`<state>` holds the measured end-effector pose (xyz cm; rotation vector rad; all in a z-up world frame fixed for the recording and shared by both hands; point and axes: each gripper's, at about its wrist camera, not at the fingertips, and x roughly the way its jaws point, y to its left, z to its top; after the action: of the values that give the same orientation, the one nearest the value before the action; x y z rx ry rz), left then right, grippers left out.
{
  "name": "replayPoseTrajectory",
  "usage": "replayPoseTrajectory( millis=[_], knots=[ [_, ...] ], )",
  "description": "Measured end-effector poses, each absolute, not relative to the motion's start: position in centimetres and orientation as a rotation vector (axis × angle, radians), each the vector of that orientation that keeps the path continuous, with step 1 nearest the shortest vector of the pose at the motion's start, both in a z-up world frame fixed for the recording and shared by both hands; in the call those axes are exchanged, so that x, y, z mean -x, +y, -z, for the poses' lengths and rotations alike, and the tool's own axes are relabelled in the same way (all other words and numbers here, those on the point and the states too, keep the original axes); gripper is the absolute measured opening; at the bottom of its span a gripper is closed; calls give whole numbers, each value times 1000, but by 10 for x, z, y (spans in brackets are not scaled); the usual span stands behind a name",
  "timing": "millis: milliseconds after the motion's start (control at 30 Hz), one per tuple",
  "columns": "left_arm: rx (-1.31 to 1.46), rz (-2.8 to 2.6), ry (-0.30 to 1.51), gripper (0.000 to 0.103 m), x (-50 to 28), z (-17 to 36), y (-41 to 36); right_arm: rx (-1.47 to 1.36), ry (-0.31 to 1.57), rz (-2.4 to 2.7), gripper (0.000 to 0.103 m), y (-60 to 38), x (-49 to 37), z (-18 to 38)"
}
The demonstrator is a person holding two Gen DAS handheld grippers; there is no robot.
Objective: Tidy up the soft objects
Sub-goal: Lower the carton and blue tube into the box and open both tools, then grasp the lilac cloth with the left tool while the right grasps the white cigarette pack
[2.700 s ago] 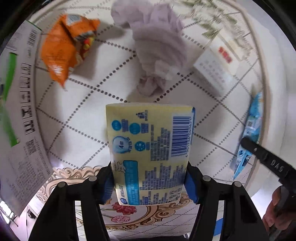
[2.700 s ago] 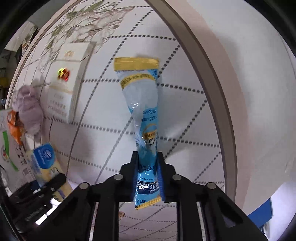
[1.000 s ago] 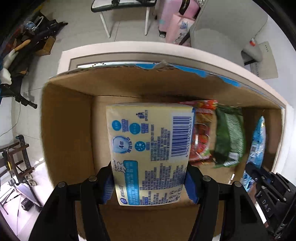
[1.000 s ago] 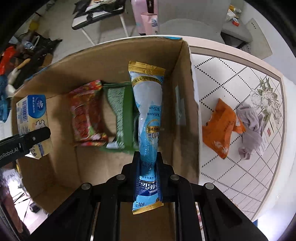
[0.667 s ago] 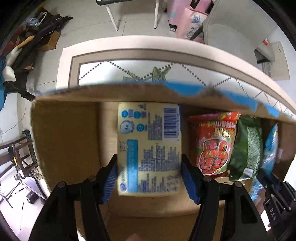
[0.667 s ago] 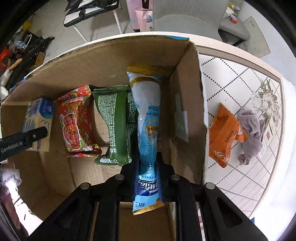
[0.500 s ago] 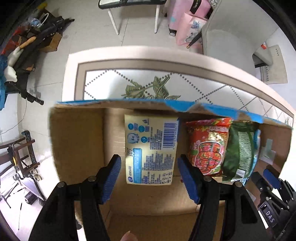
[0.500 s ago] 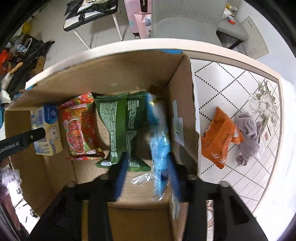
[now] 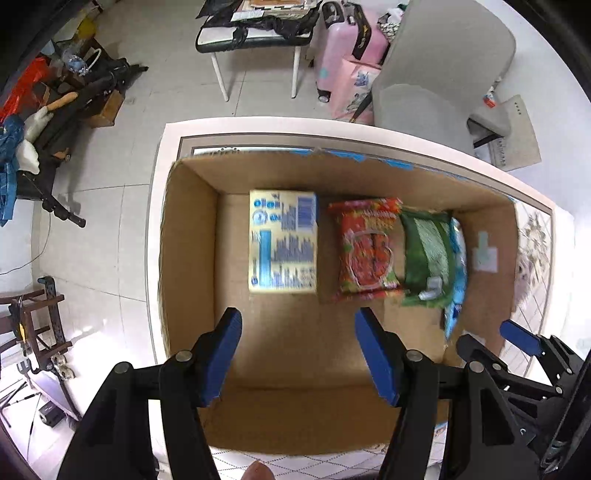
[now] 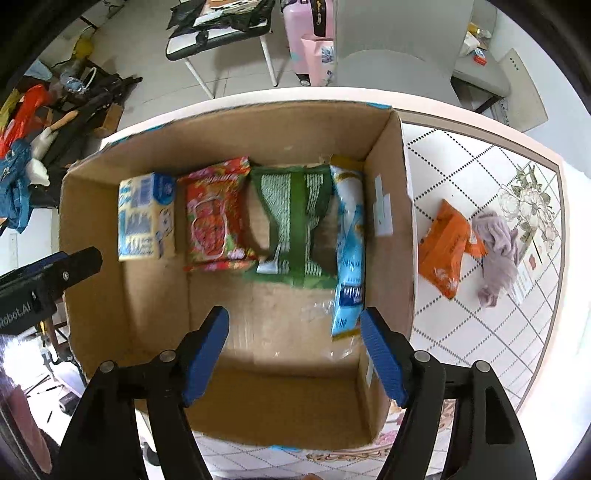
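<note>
Both packs newly released into box (image 10: 391, 236)

Beyond my bench (image 10: 480, 236), with its white dotted-diamond top and flower print, I see a pale tiled floor (image 9: 173, 99). A grey chair (image 9: 439, 74) stands at the far edge, a pink suitcase (image 9: 347, 40) beside it, then a white-legged table (image 9: 255, 33). Dark clutter (image 9: 55, 122) fills the left side.
</note>
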<state>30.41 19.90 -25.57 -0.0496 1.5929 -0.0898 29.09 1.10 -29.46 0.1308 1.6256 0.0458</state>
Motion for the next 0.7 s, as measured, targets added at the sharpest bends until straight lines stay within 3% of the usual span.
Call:
replayPoseTrajectory(
  millis=[200, 233, 333, 400, 467, 700],
  knots=[
    [29, 81, 1533, 62, -281, 236, 200, -117, 1583, -72, 77, 15, -264, 276],
    [27, 76, 1519, 64, -277, 232, 201, -120, 1573, -74, 83, 15, -260, 270],
    [35, 68, 1487, 85, -263, 220, 202, -132, 1544, -96, 95, 14, -250, 257],
    [28, 57, 1460, 89, -254, 212, 202, -128, 1525, -99, 95, 13, -243, 248],
    [18, 43, 1431, 100, -245, 203, 201, -117, 1501, -99, 96, 11, -235, 238],
    [28, 41, 1365, 100, -211, 177, 193, -123, 1445, -103, 98, 5, -204, 212]
  ],
)
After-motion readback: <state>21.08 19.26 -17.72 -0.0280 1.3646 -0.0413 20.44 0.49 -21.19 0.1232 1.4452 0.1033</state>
